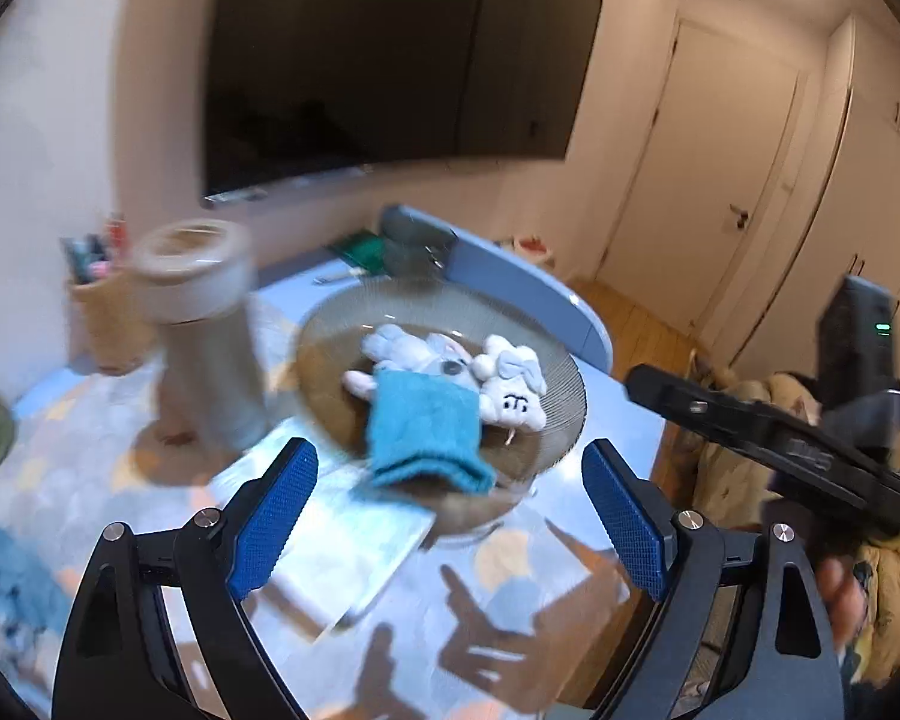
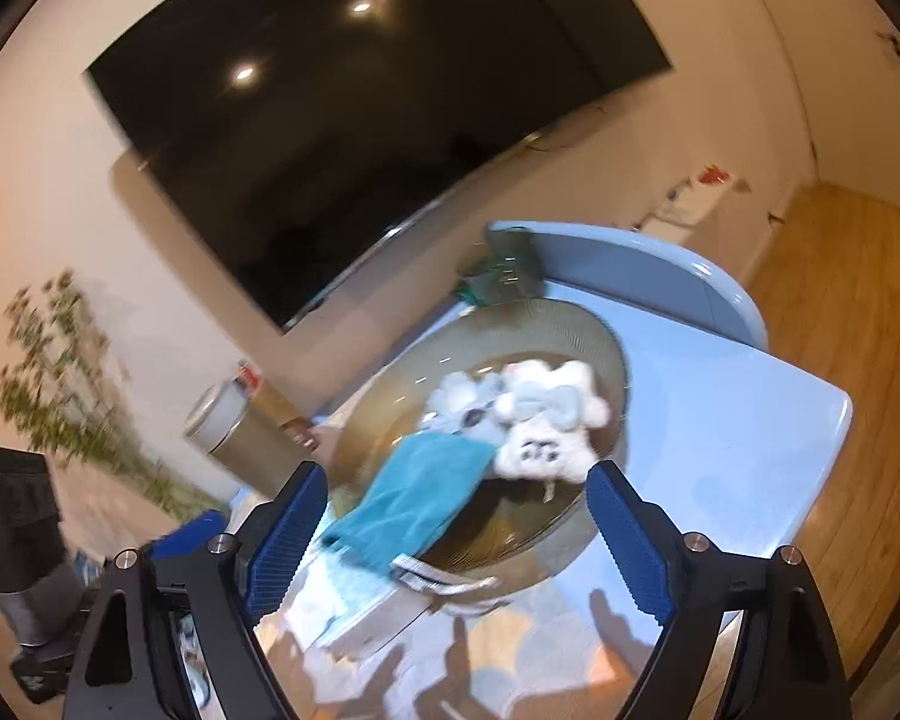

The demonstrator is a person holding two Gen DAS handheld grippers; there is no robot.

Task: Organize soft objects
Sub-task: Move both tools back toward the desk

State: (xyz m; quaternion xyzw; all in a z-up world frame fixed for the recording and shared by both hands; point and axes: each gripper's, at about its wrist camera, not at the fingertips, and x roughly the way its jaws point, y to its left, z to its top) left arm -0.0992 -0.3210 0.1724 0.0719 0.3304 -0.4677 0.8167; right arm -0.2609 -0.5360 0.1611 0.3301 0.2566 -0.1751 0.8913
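Observation:
A ribbed glass bowl (image 1: 564, 414) (image 2: 606, 348) sits on the blue table. In it lie a white plush toy with a drawn face (image 1: 513, 399) (image 2: 540, 444), a grey-white plush (image 1: 414, 354) (image 2: 468, 402), and a teal cloth (image 1: 426, 438) (image 2: 414, 498) that hangs over the bowl's near rim. My left gripper (image 1: 450, 516) is open and empty, just short of the bowl. My right gripper (image 2: 456, 528) is open and empty, in front of the bowl; its body shows at the right of the left wrist view (image 1: 768, 450).
A tall beige canister (image 1: 204, 324) (image 2: 240, 432) stands left of the bowl, with a pen holder (image 1: 99, 306) behind it. A white sheet (image 1: 342, 546) lies under the bowl's near side. A large TV (image 1: 390, 60) hangs on the wall. The table's edge (image 2: 834, 438) lies right.

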